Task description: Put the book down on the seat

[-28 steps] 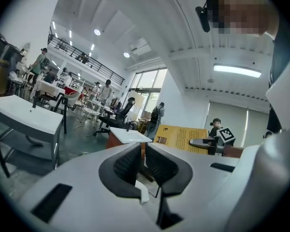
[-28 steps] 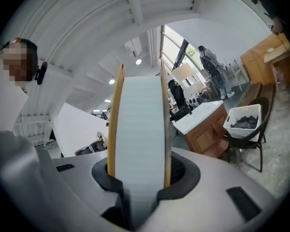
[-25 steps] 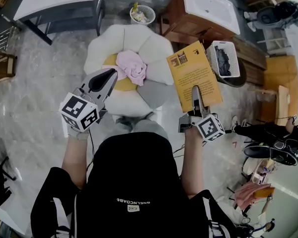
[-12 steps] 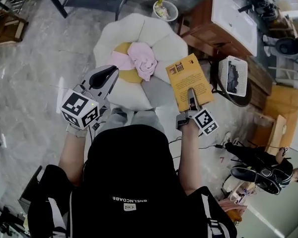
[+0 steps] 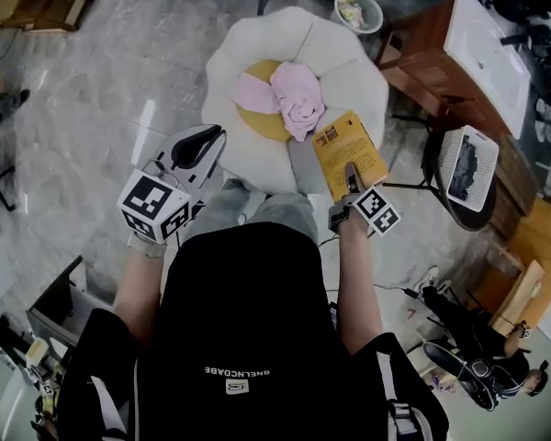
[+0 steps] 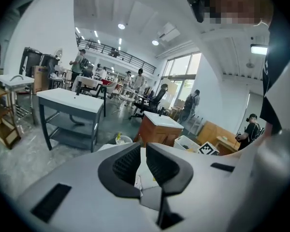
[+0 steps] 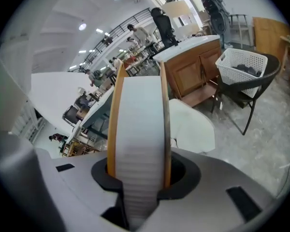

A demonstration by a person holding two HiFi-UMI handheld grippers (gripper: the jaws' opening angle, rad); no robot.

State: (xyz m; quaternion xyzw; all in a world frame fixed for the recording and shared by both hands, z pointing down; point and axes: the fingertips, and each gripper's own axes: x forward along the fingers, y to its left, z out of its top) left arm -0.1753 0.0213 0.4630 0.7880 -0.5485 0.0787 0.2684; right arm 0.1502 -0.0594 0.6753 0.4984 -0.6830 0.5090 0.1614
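Observation:
An orange book (image 5: pixel 347 148) is clamped at its near edge by my right gripper (image 5: pixel 352 178) and hangs over the front right petal of the white flower-shaped seat (image 5: pixel 257 154). A pink cloth (image 5: pixel 294 95) lies on the seat's yellow centre. In the right gripper view the book's white page edge (image 7: pixel 137 124) stands upright between the jaws of the right gripper (image 7: pixel 137 174), with the seat (image 7: pixel 195 127) below it. My left gripper (image 5: pixel 198 145) hovers at the seat's front left. It shows as the left gripper (image 6: pixel 144 164) with jaws together and nothing between them.
A white basket (image 5: pixel 466 159) rests on a dark chair to the right. Behind it stands a wooden cabinet with a white top (image 5: pixel 496 44). A small bin (image 5: pixel 356 9) sits beyond the seat. A person (image 5: pixel 477 375) is at the lower right. A grey table (image 6: pixel 70 103) is at far left.
My right gripper has carried the book leftward, from beside the basket to over the seat's front right edge. The left gripper has kept its place by the seat.

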